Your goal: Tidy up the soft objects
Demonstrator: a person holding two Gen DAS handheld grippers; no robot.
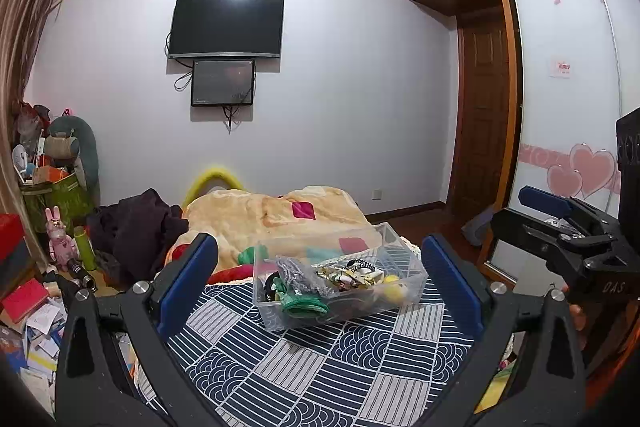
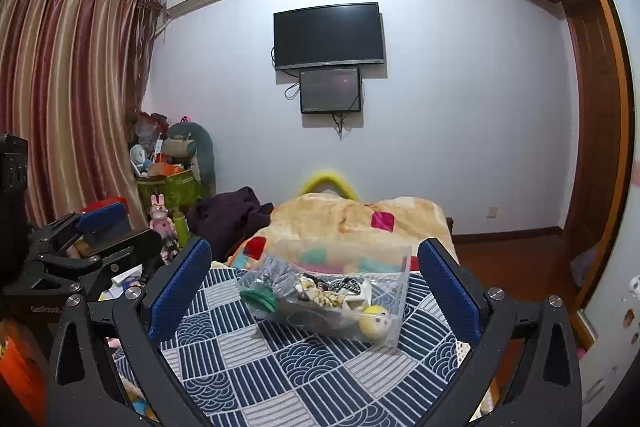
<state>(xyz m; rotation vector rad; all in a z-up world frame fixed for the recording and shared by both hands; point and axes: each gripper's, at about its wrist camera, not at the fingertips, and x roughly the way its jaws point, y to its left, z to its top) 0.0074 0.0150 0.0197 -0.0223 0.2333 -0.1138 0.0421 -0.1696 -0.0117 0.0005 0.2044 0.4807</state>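
Observation:
A clear plastic bin [image 1: 408,267] [image 2: 400,307] sits on the blue and white patterned bed cover [image 1: 304,363] [image 2: 296,367]. It holds several soft items: a green pouch [image 1: 304,305] [image 2: 260,299], a grey knit piece [image 1: 298,273], a yellow ball-like toy [image 1: 394,287] [image 2: 374,319] and patterned fabric. My left gripper [image 1: 320,279] is open and empty, short of the bin. My right gripper [image 2: 316,283] is open and empty, also short of the bin. The right gripper shows at the right of the left wrist view [image 1: 568,227]; the left gripper shows at the left of the right wrist view [image 2: 92,239].
A beige blanket [image 1: 272,215] [image 2: 348,215] and dark clothes [image 1: 136,227] [image 2: 232,215] lie on the bed beyond the bin. Clutter, a pink bunny toy [image 1: 60,239] and a green basket [image 1: 60,195] stand at the left. A wardrobe [image 1: 568,87] and door are at the right.

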